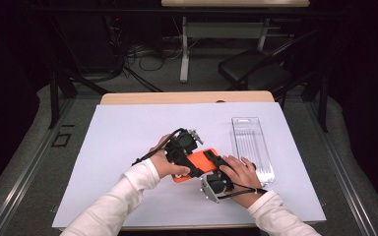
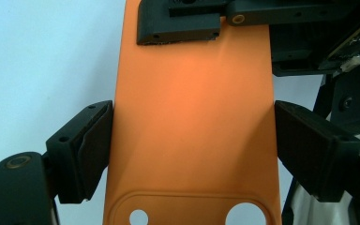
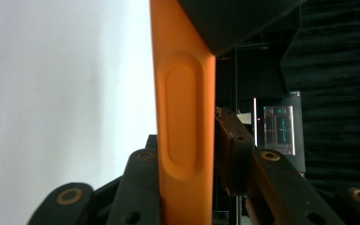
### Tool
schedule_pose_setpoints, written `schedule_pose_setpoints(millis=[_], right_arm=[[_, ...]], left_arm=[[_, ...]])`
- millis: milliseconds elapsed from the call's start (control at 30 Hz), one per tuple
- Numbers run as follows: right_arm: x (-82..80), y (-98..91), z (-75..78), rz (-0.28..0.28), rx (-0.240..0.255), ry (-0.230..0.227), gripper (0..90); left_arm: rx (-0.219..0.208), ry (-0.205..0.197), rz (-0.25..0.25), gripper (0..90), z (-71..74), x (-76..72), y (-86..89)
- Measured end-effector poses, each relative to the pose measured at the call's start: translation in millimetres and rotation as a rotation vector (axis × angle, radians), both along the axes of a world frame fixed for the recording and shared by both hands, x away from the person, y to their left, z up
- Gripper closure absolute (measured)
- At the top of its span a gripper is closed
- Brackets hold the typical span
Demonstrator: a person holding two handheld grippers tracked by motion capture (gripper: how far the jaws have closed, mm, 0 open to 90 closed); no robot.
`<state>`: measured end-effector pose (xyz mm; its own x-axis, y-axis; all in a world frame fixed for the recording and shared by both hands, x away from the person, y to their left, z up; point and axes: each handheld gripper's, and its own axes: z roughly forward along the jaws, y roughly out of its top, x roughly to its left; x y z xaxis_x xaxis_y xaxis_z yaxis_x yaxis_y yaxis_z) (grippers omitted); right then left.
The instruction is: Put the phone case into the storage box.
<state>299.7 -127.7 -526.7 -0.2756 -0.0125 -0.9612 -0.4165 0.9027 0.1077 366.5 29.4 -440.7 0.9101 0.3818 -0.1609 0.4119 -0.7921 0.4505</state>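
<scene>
An orange phone case (image 1: 200, 161) is held just above the white mat, between both hands. My left gripper (image 1: 189, 163) spans its width near the camera cut-out end. In the left gripper view both pads (image 2: 93, 145) press on the long edges of the case (image 2: 192, 103), so my left gripper (image 2: 192, 140) is shut on it. My right gripper (image 1: 215, 162) comes in from the near side and clamps the other end through its thickness. In the right gripper view the case (image 3: 183, 93) stands edge-on between the jaws, and my right gripper (image 3: 187, 178) is shut on it.
A clear plastic tray (image 1: 252, 145) lies on the white mat (image 1: 128, 137) to the right of the hands. The mat covers a wooden table (image 1: 187, 97). A black chair (image 1: 256, 69) and another table's legs stand beyond the far edge.
</scene>
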Motion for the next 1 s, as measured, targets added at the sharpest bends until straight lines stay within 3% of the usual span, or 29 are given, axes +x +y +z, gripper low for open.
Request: schedule_pose_setpoints(millis=[333,900,1000], right_arm=[[-0.7,-0.8,-0.3,-0.010,0.005,-0.042,79.6],[-2.0,-0.8,-5.8,-0.003,0.008,-0.063,87.4],[-2.0,-1.1,-5.6,-0.002,0.007,-0.069,87.6]], left_arm=[[-0.017,0.024,0.018,16.3,-0.1,1.6,0.8],[-0.048,0.089,0.032,16.1,-4.9,6.0,4.4],[-0.050,0.086,0.033,16.1,-4.4,5.7,4.5]])
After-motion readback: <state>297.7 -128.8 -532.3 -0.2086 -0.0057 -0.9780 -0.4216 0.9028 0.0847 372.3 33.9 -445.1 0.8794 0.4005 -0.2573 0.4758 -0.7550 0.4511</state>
